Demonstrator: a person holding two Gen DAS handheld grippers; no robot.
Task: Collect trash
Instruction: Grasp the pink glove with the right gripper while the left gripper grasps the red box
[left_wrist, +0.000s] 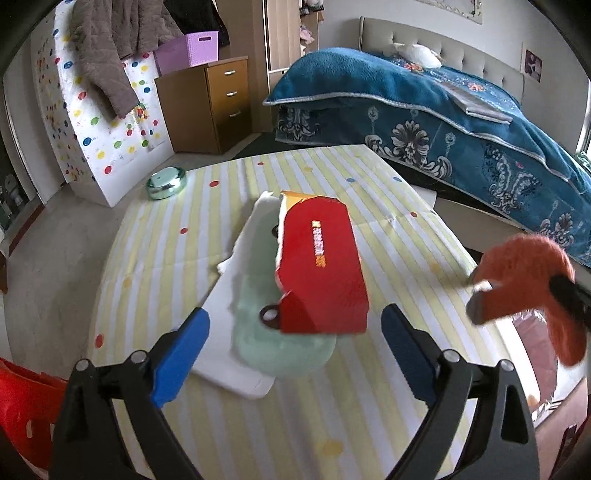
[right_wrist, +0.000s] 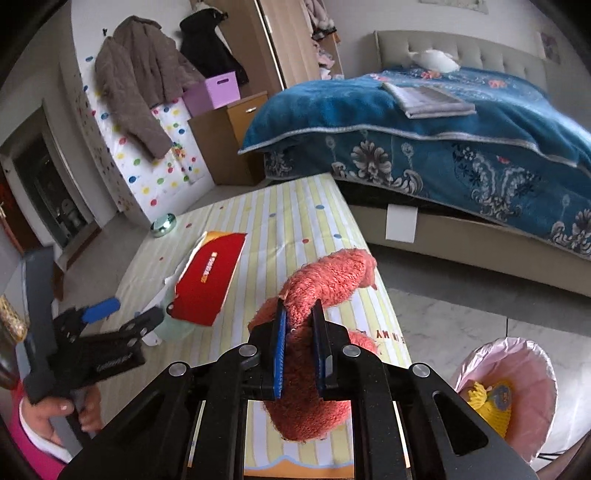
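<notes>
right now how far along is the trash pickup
Done: a yellow item already sits in the pink-lined bin. In hand: the right gripper is shut on the fuzzy coral piece. Left: the red carton on the table, ahead of the open left gripper.

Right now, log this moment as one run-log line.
left gripper: open, facing red box | right gripper: shut on fuzzy orange item | pink-lined bin: right of table

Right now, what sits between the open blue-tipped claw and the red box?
In the left wrist view, nothing: the left claw opens straight onto the red box.
</notes>
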